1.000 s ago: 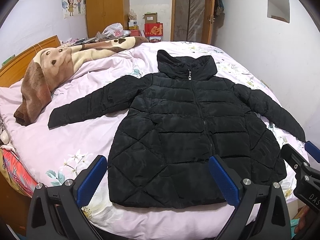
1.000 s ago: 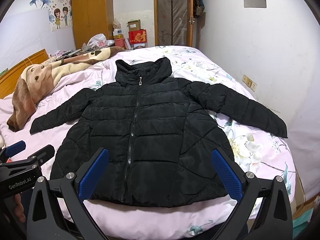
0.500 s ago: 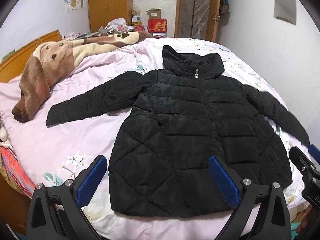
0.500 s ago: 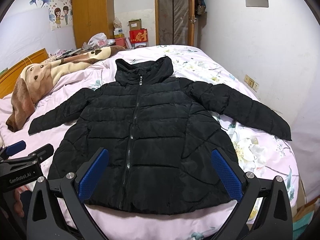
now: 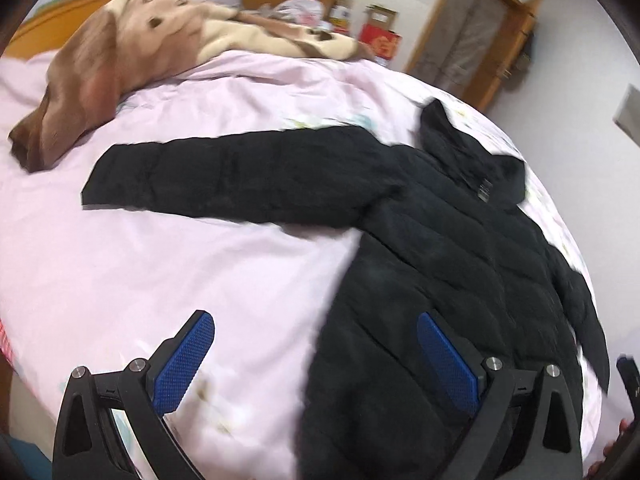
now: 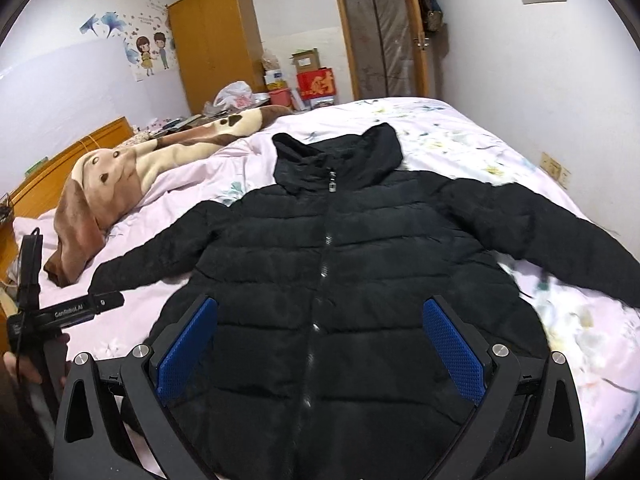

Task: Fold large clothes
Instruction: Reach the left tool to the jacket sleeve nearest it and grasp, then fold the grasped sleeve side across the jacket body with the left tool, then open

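Your left gripper [image 5: 316, 354] hovers spread wide, tilted, over the jacket's [image 6: 340, 280] hem corner. Your right gripper [image 6: 320, 344], level and wide too, hangs above the jacket's hem on the bed [image 6: 460, 136].

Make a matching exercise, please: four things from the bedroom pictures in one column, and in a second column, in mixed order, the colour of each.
Things:
1. puffer jacket
2. bed sheet
3. wardrobe
4. pads of the right hand-held gripper

Colours:
A. blue
B. orange-brown wood
C. black
D. pale pink

Pairs: 1-C, 2-D, 3-B, 4-A
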The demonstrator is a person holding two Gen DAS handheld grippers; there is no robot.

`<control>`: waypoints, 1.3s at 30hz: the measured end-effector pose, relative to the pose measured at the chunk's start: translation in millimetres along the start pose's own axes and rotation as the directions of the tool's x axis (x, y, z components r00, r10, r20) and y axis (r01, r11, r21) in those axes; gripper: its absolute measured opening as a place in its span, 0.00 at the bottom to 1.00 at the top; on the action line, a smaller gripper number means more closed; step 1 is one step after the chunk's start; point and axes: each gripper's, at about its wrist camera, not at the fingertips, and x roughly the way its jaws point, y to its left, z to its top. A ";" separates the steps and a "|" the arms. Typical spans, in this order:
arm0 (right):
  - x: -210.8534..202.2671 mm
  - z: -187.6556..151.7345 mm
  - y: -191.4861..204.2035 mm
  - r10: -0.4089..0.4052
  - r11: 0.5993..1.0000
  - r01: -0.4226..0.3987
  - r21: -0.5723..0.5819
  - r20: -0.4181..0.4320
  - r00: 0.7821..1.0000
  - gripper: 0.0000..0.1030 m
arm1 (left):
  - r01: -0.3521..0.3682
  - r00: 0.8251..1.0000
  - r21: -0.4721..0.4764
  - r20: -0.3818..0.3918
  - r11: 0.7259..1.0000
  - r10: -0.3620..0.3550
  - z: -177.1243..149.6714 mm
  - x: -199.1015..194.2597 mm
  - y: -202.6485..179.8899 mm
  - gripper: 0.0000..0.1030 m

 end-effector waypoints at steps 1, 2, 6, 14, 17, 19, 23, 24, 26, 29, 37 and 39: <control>7.7 3.0 3.5 0.011 1.000 -0.011 -0.009 -0.007 1.000 0.99 | -0.001 1.000 -0.048 0.003 0.999 0.001 8.2 8.2 15.2 1.00; 14.7 5.4 6.5 0.021 1.000 -0.022 -0.014 -0.013 1.000 0.99 | -0.009 1.000 -0.092 0.002 0.996 0.010 16.2 16.1 27.9 1.00; 40.1 13.7 18.5 0.039 0.999 -0.040 -0.029 -0.037 0.999 0.99 | -0.072 0.997 -0.241 -0.025 0.968 0.068 47.1 54.0 83.8 0.99; 79.8 16.5 41.7 0.005 0.995 -0.012 -0.100 -0.073 0.997 0.99 | -0.103 0.993 -0.373 0.010 0.922 0.115 78.4 103.8 144.8 0.99; 91.2 16.9 51.0 0.019 0.993 -0.030 -0.118 -0.089 0.996 0.99 | -0.099 0.995 -0.449 -0.015 0.888 0.103 81.8 124.9 162.8 0.96; 97.1 16.9 57.7 0.024 0.990 -0.037 -0.133 -0.094 0.995 0.99 | -0.132 0.990 -0.459 -0.025 0.879 0.136 85.9 134.8 167.9 0.94; 106.5 16.7 71.6 0.037 0.982 -0.054 -0.179 -0.099 0.994 0.99 | -0.122 0.991 -0.491 -0.007 0.863 0.137 94.4 145.4 174.7 0.93; 109.2 16.2 74.7 0.042 0.980 -0.060 -0.188 -0.103 0.994 0.99 | -0.127 0.990 -0.501 -0.006 0.856 0.143 95.5 146.3 175.7 0.89; 114.5 15.6 78.2 0.043 0.979 -0.063 -0.191 -0.108 0.993 0.99 | -0.124 0.989 -0.521 0.001 0.844 0.146 100.9 148.1 179.2 0.81; 123.6 14.7 82.8 0.039 0.977 -0.065 -0.204 -0.128 0.991 0.99 | -0.121 0.988 -0.546 0.018 0.829 0.156 108.0 145.3 181.5 0.57; 129.3 18.9 85.7 0.046 0.980 -0.073 -0.185 -0.146 0.988 0.99 | -0.124 0.972 -0.459 0.123 0.880 0.201 127.7 118.1 152.5 0.17; 126.9 21.3 82.5 0.049 0.984 -0.072 -0.164 -0.139 0.989 0.99 | -0.121 0.960 -0.402 0.186 0.908 0.211 133.8 101.2 133.0 0.16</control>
